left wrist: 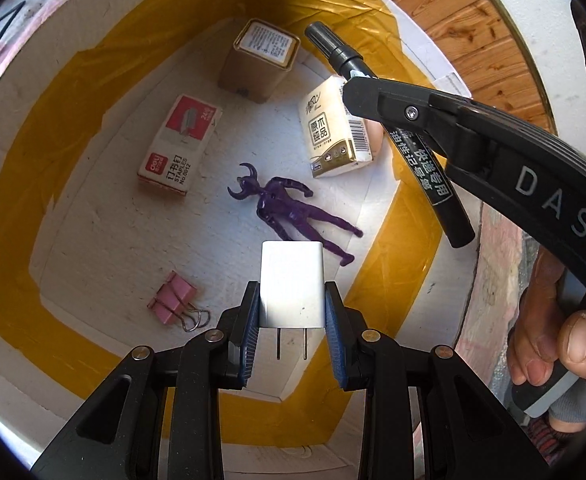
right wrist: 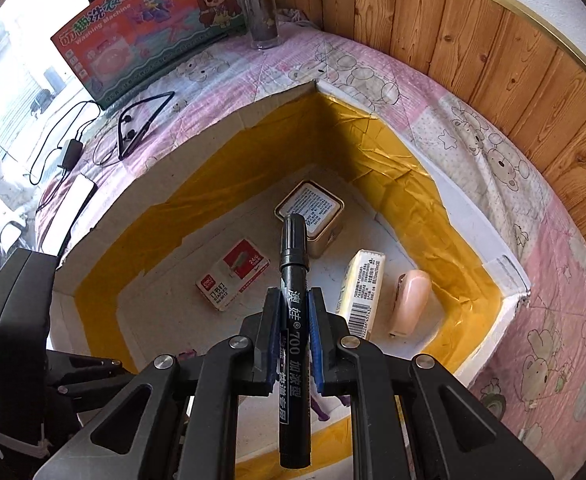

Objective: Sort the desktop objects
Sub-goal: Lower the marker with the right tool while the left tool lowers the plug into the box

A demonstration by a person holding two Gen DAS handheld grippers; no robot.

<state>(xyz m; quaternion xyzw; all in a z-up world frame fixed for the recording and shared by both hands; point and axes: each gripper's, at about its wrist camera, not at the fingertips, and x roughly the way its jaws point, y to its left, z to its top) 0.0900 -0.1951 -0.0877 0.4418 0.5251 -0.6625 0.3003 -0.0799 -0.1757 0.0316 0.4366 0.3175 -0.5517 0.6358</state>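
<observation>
Left gripper [left wrist: 292,312]: closed on a white charger [left wrist: 292,286], which is clamped between the blue pads with its two prongs turned back toward the camera; held above the box floor.
Right gripper [right wrist: 290,312]: closed on a black marker [right wrist: 293,320], gripped around mid-barrel, cap end pointing forward and down into the box.
Box [left wrist: 21,184]: white foam, inner walls lined with yellow tape; set on a pink printed cloth [right wrist: 553,280].
Already in the box: staple box [left wrist: 179,146], tin [left wrist: 259,60], tissue pack [left wrist: 335,130], purple figure [left wrist: 289,210], pink binder clip [left wrist: 173,298], and a pink stapler [right wrist: 411,300] seen beside the tissue pack.
Step in hand: judged to be the drop-off, with both items carried over the box opening.
Next move: each item is to be lowered toward a bare patch of floor and the fingers opened; the charger hangs near the figure's legs, so a spot beside the binder clip is favoured.
Left outside: earphones [right wrist: 141,128] lying on the cloth, well apart from the box.
</observation>
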